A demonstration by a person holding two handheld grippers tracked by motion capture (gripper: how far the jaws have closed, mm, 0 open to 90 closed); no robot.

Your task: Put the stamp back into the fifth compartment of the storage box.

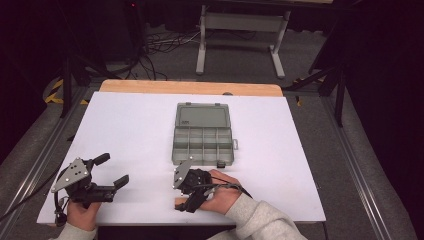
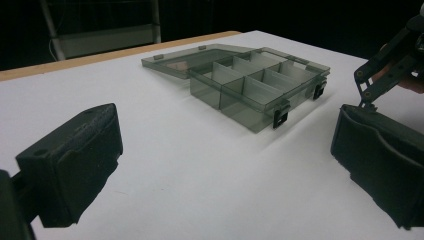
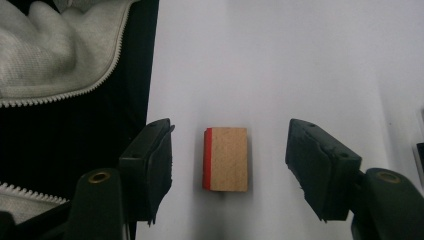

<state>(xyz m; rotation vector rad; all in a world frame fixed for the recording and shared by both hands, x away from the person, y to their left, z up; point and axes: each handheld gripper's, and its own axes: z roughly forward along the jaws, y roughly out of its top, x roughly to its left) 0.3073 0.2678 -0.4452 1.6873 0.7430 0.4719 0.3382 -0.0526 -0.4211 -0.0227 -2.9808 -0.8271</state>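
Between the right gripper's (image 3: 227, 167) parted jaws lies a wooden block (image 3: 226, 159), one face red.

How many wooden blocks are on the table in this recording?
1. The wooden block, red along one side, lies on the white table near the person's edge, between the open jaws of the right tool. More could be hidden under that hand.
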